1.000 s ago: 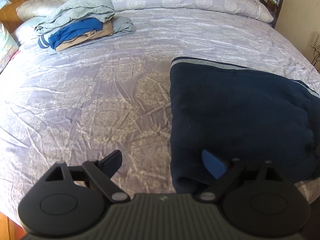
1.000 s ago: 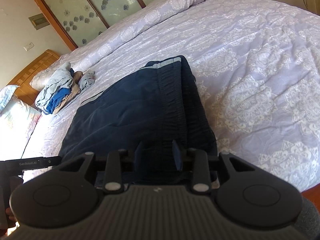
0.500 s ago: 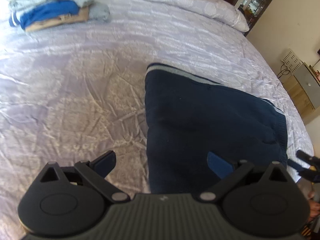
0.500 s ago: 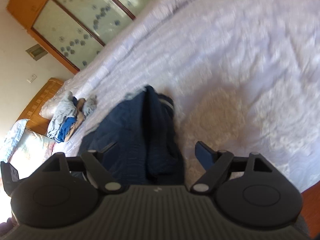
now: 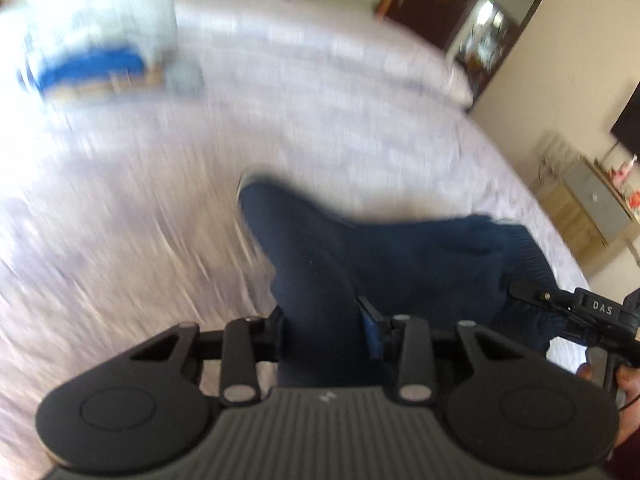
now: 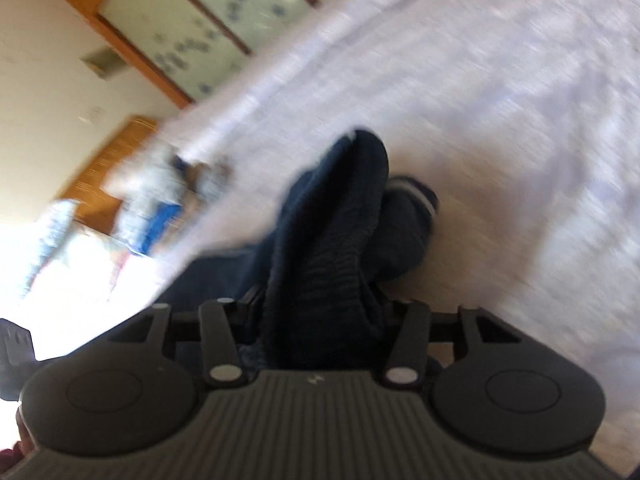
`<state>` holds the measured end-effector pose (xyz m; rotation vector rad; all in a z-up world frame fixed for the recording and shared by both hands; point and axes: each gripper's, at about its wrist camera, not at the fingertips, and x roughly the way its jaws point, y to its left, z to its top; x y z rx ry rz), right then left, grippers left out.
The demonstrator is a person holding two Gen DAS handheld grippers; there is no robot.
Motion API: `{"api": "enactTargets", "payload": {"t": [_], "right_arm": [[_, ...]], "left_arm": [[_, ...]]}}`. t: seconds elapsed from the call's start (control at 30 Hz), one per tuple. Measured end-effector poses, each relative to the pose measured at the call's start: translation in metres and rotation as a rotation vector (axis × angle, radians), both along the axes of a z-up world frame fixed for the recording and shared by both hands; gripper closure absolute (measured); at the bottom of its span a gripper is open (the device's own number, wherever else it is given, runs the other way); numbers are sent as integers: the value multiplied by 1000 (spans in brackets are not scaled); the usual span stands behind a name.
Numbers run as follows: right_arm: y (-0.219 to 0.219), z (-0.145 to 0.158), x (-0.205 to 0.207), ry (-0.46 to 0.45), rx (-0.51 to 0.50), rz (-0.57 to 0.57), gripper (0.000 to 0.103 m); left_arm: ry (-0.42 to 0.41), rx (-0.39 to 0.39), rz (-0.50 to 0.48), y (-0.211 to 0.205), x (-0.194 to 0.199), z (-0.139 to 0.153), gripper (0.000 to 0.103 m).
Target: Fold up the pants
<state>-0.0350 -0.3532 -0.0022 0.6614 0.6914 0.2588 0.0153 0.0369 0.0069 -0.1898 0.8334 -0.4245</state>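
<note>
The navy pants (image 5: 360, 248) with a pale stripe hang lifted over the lilac bedspread (image 5: 160, 200). My left gripper (image 5: 324, 328) is shut on a bunched edge of the pants. My right gripper (image 6: 320, 320) is shut on the ribbed waistband part of the pants (image 6: 332, 240), which rises in a ridge ahead of it. The right gripper also shows at the right edge of the left wrist view (image 5: 568, 312). Both views are motion-blurred.
A pile of folded clothes (image 5: 104, 60) lies at the far left of the bed, also in the right wrist view (image 6: 156, 196). A wooden headboard (image 6: 108, 160) and glass-panelled cabinet (image 6: 208, 20) stand behind. A side cabinet (image 5: 592, 208) stands to the right.
Both grippers went from open to shut on the pants and lifted the fabric off the bed. Both cameras swung quickly, so the views blurred.
</note>
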Motion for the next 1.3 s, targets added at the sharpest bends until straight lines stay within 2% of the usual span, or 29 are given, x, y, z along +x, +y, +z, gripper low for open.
{"api": "enactTargets", "payload": {"t": [0.1,0.2,0.27,0.3,0.33,0.37,0.4,0.47,0.57,0.73,0.97,1.3], "right_arm": [[36,24,3,-116,-58,77,53],[70,29,9,-183,-123,132,53],[82,14,19,-141,-185,149,53],[85,1,25,-84,-210,149,50],[88,-15,32,-10,-242,127,47],[85,-28,35,60,-260,105,41],[78,-38,35,94,-217,99,40],[60,-42,23,89,-109,62,38],[46,-35,10,96,-39,21,37],[46,-23,-21,73,-44,-2,36],[46,-24,-48,84,-50,-24,36],[44,-29,-57,114,-27,-25,36]], "left_arm": [[-84,17,70,22,-12,19,70],[-54,51,146,43,-14,6,69],[44,102,184,52,-9,-20,68],[123,140,201,53,-6,-36,66],[180,159,216,55,-4,-50,57],[168,149,244,58,-8,-55,48],[156,149,260,59,-11,-54,46],[155,163,258,57,-10,-52,43],[167,202,282,54,-10,-50,37],[170,224,312,49,-22,-46,29],[171,206,332,52,-36,-35,28],[144,202,347,52,-54,-19,26]]}}
